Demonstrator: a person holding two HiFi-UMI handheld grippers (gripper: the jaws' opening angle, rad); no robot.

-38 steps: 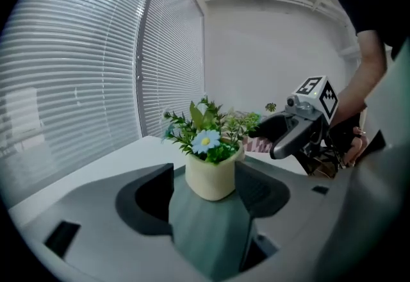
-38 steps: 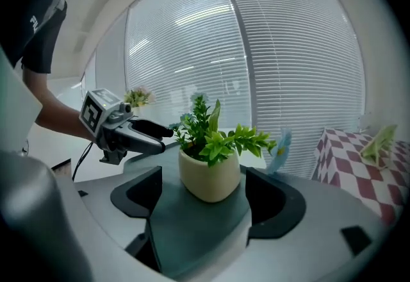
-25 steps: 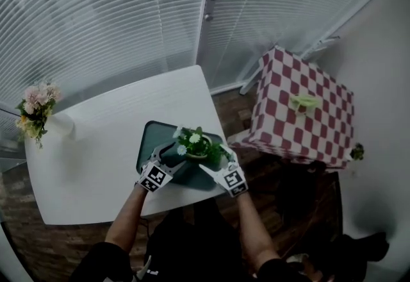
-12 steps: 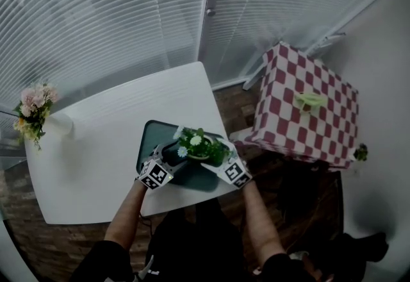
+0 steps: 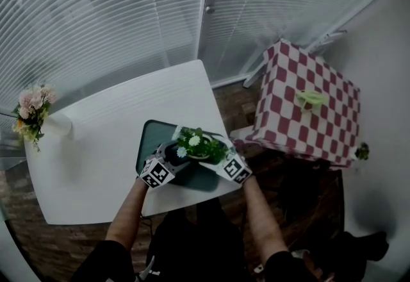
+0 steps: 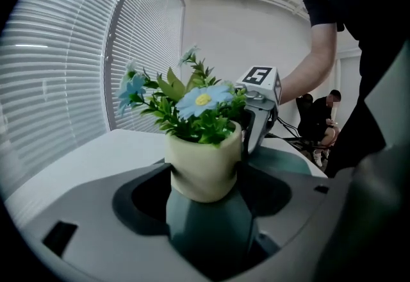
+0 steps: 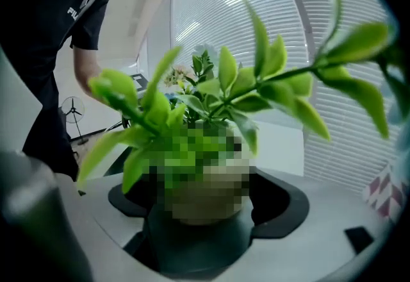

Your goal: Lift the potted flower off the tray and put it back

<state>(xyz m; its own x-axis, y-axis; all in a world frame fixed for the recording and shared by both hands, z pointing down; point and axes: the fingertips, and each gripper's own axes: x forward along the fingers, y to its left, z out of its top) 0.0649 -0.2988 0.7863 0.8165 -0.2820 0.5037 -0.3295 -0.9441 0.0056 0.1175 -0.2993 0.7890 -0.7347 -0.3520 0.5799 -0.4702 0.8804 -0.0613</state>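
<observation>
Both forearms reach forward from the near edge of the white bench (image 5: 96,140) and converge over the dark green tray (image 5: 147,136) by the near right corner. Left claw (image 5: 174,156) and right claw (image 5: 218,156) clamp the potted flower (image 5: 195,145) from opposite sides. Cream pot, green leaves, blue and white blooms, upright. Can't tell if it touches the tray.

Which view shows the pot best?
Left gripper view: the pot is close and unobstructed. In the right gripper view a mosaic patch and leaves cover it; the head view shows it tiny under flowers.
</observation>
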